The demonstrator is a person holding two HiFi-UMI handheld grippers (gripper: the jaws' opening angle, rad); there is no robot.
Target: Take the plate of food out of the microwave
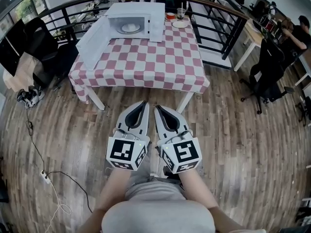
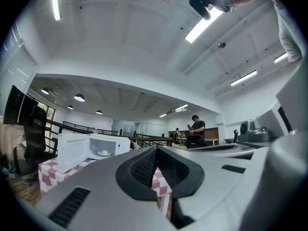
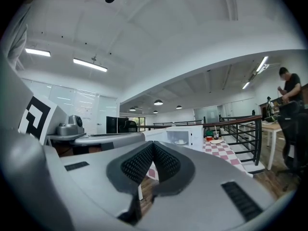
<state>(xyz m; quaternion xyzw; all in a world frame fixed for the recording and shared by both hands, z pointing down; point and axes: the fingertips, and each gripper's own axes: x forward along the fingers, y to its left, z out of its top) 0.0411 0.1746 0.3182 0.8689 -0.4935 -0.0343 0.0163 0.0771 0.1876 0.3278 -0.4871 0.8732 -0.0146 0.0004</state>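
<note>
I hold the left tongs [image 1: 143,106] and right tongs [image 1: 157,109] side by side, both closed tight with nothing between them, over the wooden floor [image 1: 233,130]. Well ahead stands the checked-cloth bench [image 1: 146,64]. On it sits the white microwave [image 1: 154,21], its door [image 1: 92,42] swung wide. The plate of food [image 1: 130,27] rests inside, well apart from both tongs.

Cloth tablecloth [image 1: 146,62], worn wooden floor [image 1: 233,130] — glossy white plastic microwave [image 1: 158,25]
</note>
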